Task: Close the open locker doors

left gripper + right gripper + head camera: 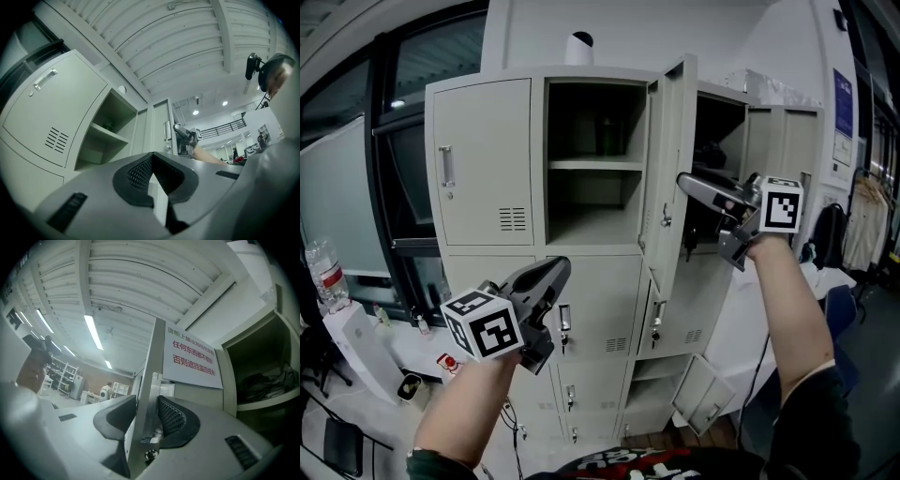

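A grey bank of lockers [483,169] stands in front of me. The upper middle compartment [595,169] is open, and its door [670,159] is swung out to the right. My right gripper [684,181] is at that door's free edge. In the right gripper view the door edge [153,357] runs between the pads [171,416] of the right gripper [147,404], which press on it. A red-lettered notice [193,359] is on the door's inner face. My left gripper [558,269] hovers before the closed middle-row door, its jaws together and holding nothing, as the left gripper view [152,155] shows.
Further right another compartment [722,122] is open with dark things inside. A small bottom door [698,394] hangs ajar. A water bottle [326,274] and clutter sit on a white table at left. Clothes [867,216] hang at far right.
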The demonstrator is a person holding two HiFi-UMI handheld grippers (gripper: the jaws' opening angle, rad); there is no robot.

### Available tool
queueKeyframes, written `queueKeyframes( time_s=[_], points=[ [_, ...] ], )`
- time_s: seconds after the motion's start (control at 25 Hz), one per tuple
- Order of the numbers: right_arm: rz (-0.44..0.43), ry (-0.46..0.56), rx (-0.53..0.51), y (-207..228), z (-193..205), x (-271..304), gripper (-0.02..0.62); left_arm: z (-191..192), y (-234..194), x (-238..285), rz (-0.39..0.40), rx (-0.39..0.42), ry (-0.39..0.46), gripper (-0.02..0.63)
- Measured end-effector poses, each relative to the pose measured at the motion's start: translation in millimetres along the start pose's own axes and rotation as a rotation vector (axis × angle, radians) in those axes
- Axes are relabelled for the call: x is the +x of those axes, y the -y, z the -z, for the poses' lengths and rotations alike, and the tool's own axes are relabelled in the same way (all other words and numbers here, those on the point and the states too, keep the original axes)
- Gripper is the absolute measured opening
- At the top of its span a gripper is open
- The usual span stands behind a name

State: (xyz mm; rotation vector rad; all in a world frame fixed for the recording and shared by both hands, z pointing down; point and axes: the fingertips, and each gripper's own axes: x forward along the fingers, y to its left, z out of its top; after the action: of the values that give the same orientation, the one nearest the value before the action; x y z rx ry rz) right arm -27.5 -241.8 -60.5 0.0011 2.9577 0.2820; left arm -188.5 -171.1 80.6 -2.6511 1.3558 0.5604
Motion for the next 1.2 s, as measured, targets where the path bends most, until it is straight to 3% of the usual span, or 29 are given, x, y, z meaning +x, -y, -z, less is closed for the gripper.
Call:
queueKeyframes(
  time_s=[1.2],
  points=[
    [-0.07, -0.013, -0.024, -9, 17, 106, 0.14, -12, -70, -55, -0.028, -0.021, 0.006, 0.003]
  ],
)
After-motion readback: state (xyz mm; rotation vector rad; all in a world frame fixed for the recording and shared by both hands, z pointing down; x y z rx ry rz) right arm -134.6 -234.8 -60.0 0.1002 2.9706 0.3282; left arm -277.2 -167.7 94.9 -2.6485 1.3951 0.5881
